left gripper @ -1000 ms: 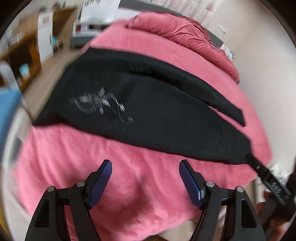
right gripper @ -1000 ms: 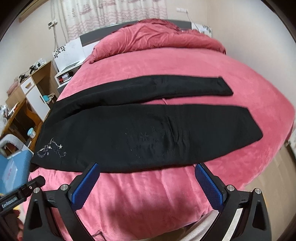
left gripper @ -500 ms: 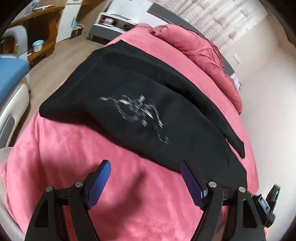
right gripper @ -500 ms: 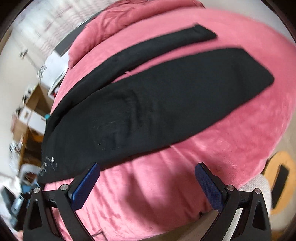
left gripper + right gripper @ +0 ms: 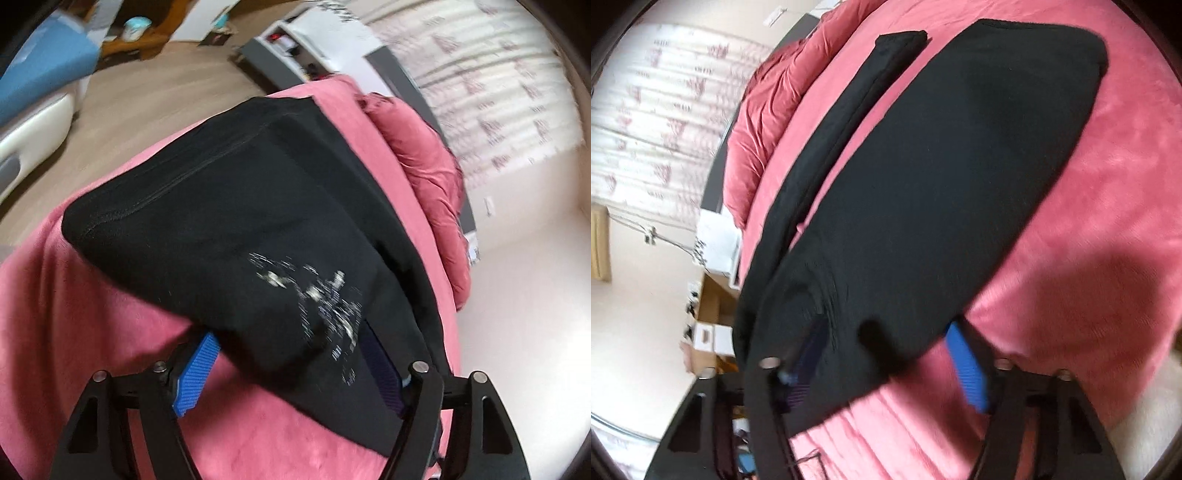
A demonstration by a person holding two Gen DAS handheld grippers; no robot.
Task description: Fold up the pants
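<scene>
Pants edge lies between both closing grippers' jaws.

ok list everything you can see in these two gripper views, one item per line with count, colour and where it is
pants: one, black, spread flat across the bed, legs parted, near edge between both grippers' jaws
sparkly motif: one, silver, on the pants near the left gripper
blanket: one, pink, covering the bed
duvet: one, darker pink, bunched at the head of the bed
curtain: one, white with pink print, behind the bed
bedside cabinet: one, white and grey, beside the bed
chair: one, blue seat, on the floor
wooden desk: one, brown, by the wall
left gripper: one, black with blue pads, closing around the pants edge
right gripper: one, black with blue pads, closing around the pants edge
</scene>
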